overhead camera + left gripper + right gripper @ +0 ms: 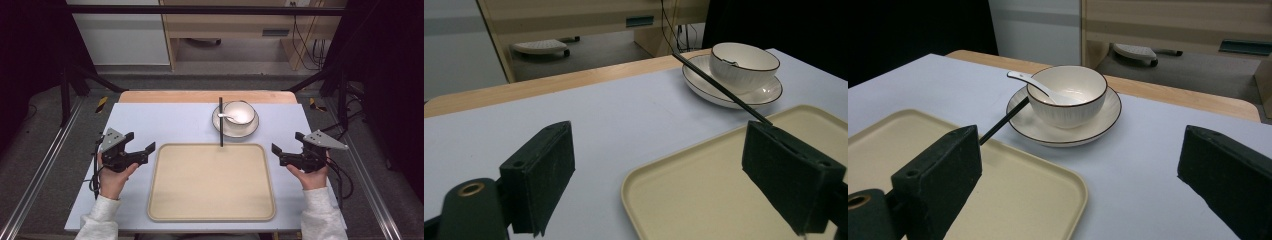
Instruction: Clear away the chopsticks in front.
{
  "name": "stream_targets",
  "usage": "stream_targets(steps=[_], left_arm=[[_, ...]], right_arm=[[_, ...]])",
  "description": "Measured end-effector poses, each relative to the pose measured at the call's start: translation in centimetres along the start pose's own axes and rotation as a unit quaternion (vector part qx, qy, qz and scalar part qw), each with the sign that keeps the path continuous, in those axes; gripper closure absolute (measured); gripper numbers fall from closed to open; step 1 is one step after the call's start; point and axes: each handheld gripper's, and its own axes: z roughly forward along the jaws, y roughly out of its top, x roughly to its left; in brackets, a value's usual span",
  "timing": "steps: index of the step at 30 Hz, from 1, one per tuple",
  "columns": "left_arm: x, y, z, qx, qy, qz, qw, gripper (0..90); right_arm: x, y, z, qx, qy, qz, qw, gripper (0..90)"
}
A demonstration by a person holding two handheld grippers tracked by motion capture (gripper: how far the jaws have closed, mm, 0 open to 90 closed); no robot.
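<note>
- The left tool is held just off the left edge of the tray, its jaws spread wide apart with nothing between them.
- In the left gripper view, the two black jaws are seen well apart, one over the bare surface and the other over the near corner of the tray.
- The right tool is held just off the right edge of the tray, its jaws likewise spread apart and empty.
- Each tool is gripped from below by a hand, the left hand and the right hand, with light sleeves seen at the bottom of the high view.
- The beige tray is laid flat between the two tools, on the near half of the pale blue surface.
- A black chopstick is laid with its near end on the far rim of the tray and its length running away beside and across the left part of the plate.
- The white plate is set just beyond the far rim of the tray, right of centre.
- A white bowl with a dark rim is stood upright on the plate.
- A white spoon is rested in the bowl, its handle sticking out over the rim.
</note>
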Motion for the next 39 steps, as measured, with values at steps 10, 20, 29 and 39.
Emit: stream_targets(steps=[10, 20, 29, 39], left_arm=[[-1.1, 1.8, 2.2, -0.006, -0.009, 0.005, 0.9999, 13.6], [-2.3, 3.5, 4.6, -0.004, -0.015, 0.008, 0.9998, 14.4], [-3.7, 4.7, 7.5, 0.003, -0.023, 0.013, 0.9996, 14.9], [-5.0, 5.6, 10.6, 0.016, -0.024, 0.022, 0.9993, 15.4]], right_arm=[[0.1, 0.0, 0.0, 0.004, -0.002, -0.002, 1.0000, 4.1], [0.1, 0.0, 0.0, 0.005, -0.003, -0.003, 1.0000, 4.1], [0.0, 0.0, 0.0, 0.007, -0.003, -0.004, 1.0000, 4.0], [0.0, 0.0, 0.0, 0.007, -0.003, -0.005, 1.0000, 4.2]])
